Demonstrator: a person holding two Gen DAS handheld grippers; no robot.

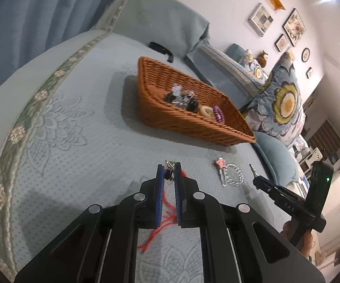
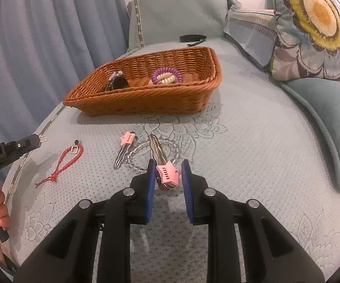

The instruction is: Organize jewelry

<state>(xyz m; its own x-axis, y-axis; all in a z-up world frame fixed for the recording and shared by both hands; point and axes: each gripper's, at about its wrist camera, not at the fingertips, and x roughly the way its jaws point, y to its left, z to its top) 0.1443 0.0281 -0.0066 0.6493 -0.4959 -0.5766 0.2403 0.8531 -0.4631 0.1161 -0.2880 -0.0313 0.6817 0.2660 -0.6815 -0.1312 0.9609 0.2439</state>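
A brown wicker basket sits on the bed with coiled hair ties and dark pieces in it. My left gripper has its jaws narrowed around the charm end of a red cord bracelet lying on the bed. My right gripper holds a pink star hair clip between its pads, low over the bed. A second pink star clip and a clear bead bracelet lie just ahead.
Pale blue quilted bedspread with a curved edge on the left. A teal cushion and a flowered pillow lie on the right. A black strap lies beyond the basket. Blue curtain on the left.
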